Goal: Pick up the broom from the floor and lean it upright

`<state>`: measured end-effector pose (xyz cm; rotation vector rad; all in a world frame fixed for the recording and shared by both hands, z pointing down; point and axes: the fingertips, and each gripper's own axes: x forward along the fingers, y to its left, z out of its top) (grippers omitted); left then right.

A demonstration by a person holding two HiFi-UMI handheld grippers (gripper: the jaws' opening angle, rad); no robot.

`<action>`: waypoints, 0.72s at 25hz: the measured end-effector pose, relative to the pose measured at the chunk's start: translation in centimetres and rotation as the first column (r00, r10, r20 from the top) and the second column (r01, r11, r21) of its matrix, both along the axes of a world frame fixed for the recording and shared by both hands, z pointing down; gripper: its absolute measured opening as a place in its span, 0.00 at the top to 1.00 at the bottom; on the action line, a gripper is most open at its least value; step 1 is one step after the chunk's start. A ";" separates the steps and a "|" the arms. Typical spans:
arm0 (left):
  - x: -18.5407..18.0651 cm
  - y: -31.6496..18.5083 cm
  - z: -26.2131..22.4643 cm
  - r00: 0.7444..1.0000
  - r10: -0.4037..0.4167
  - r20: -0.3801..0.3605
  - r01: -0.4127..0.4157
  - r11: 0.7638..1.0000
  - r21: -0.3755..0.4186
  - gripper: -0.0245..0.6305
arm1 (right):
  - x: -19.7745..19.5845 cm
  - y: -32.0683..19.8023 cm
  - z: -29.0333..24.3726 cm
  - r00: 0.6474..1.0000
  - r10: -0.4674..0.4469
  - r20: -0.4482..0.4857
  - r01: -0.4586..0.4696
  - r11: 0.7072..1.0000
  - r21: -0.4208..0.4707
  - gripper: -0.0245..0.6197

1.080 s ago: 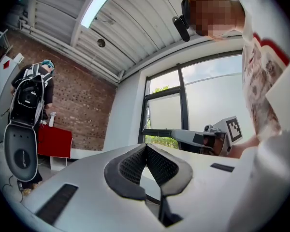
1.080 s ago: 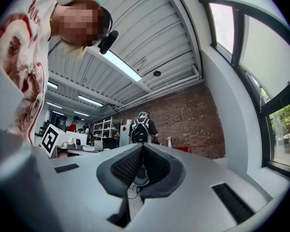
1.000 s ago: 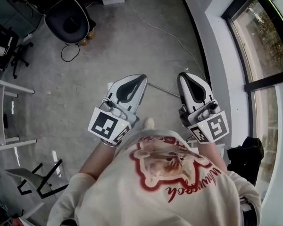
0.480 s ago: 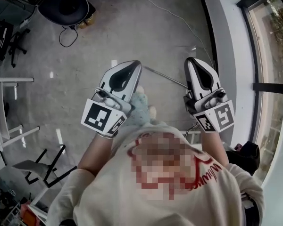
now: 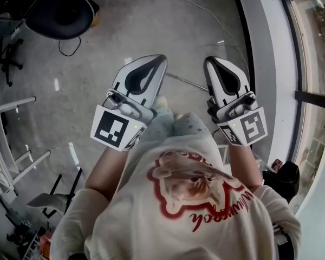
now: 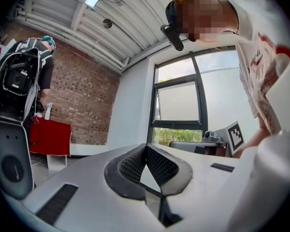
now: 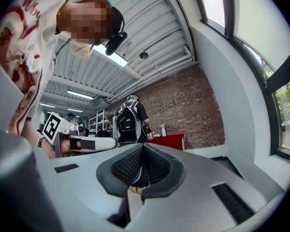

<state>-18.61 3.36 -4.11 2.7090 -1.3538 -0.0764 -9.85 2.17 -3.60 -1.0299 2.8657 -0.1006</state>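
A thin grey rod (image 5: pixel 187 82), apparently the broom's handle, lies on the concrete floor, and only a short stretch shows between my two grippers; the broom's head is hidden. Above the floor, left of the rod, my left gripper (image 5: pixel 162 57) is shut with nothing in it. To the right, my right gripper (image 5: pixel 209 60) is shut too and just as empty. In the left gripper view the left gripper's (image 6: pixel 146 147) dark pads meet at the tip, level, facing a window. The right gripper's (image 7: pixel 142 147) pads also meet in the right gripper view, facing a brick wall.
A black chair (image 5: pixel 58 10) stands at the far left and a thin cable (image 5: pixel 201 10) crosses the floor ahead. White table frames (image 5: pixel 11 145) line the left side. A wall with a tall window (image 5: pixel 314 64) runs on the right, with a black bag (image 5: pixel 284 175) below. A person with a backpack (image 7: pixel 128 121) stands by a red cabinet (image 7: pixel 166 141).
The person has stepped forward, so the floor and chair have shifted in the head view. Both grippers sit higher in the frame, side by side and shut as before.
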 end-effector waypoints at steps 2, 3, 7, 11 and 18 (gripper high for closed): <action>-0.3 -1.9 2.0 1.000 -0.012 0.001 0.012 1.000 -0.016 0.93 | -0.1 -1.4 1.9 1.000 0.010 -0.018 -0.010 1.000 -0.016 0.92; -0.4 -2.6 3.2 1.000 -0.025 -0.001 0.025 0.999 -0.025 0.93 | 0.0 -1.8 3.2 1.000 0.006 -0.031 -0.007 0.999 -0.032 0.92; -0.4 -4.8 8.4 0.996 -0.080 -0.032 0.078 0.994 -0.078 0.93 | 1.0 -3.5 9.3 0.998 -0.029 -0.063 0.021 0.991 -0.131 0.92; 0.0 -6.4 13.3 0.993 -0.094 -0.069 0.086 0.990 -0.112 0.93 | 1.7 -5.6 14.7 0.993 -0.065 -0.101 0.050 0.988 -0.144 0.92; -0.6 -8.8 24.5 0.988 -0.145 -0.046 0.138 0.982 -0.131 0.93 | 0.2 -7.4 33.1 0.940 -0.227 -0.255 0.171 0.959 -0.225 0.92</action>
